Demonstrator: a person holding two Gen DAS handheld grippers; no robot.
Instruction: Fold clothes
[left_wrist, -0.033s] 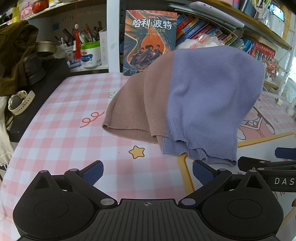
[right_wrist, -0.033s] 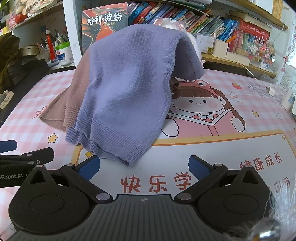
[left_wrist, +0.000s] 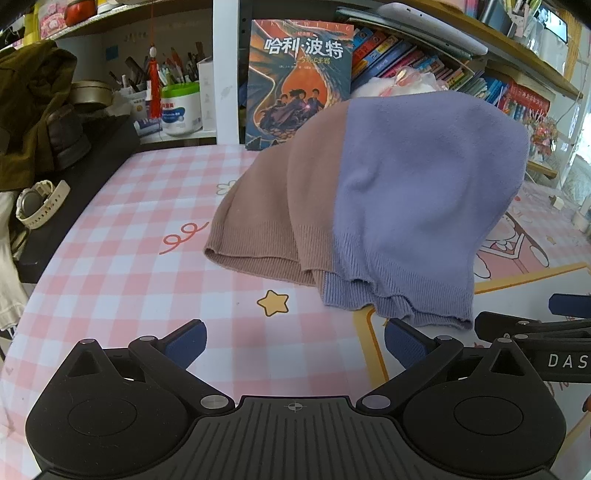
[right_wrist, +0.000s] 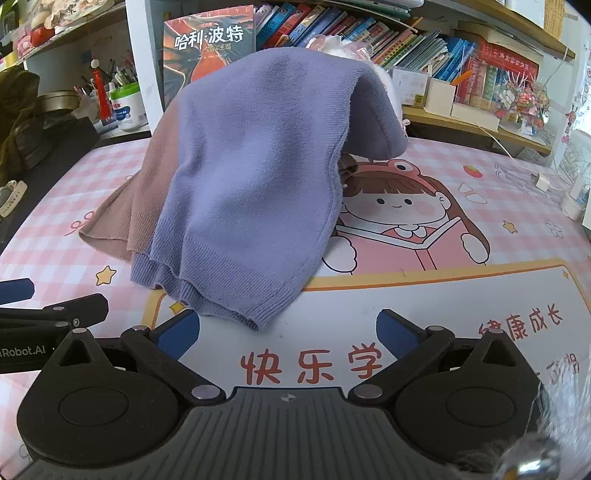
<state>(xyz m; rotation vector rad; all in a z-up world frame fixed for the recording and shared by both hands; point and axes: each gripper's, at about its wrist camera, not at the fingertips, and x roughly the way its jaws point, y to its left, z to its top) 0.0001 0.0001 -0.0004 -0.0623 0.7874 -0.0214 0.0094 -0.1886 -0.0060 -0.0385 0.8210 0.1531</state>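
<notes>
A knit garment, half purple (left_wrist: 417, 199) and half brown (left_wrist: 269, 206), lies heaped over something on the pink checked table mat (left_wrist: 140, 236); its ribbed hem faces me. It also shows in the right wrist view (right_wrist: 251, 192). My left gripper (left_wrist: 295, 341) is open and empty, just short of the hem, over the mat. My right gripper (right_wrist: 288, 332) is open and empty, its left pad close to the purple hem's corner. Each gripper's fingers show at the edge of the other's view.
A bookshelf with a Harry Potter book (left_wrist: 299, 81) stands behind the mat. A pen cup and white jar (left_wrist: 181, 107) sit at back left. A watch (left_wrist: 40, 203) and dark clothing (left_wrist: 33, 110) lie at the left. A charger and cable (right_wrist: 543, 181) are at far right.
</notes>
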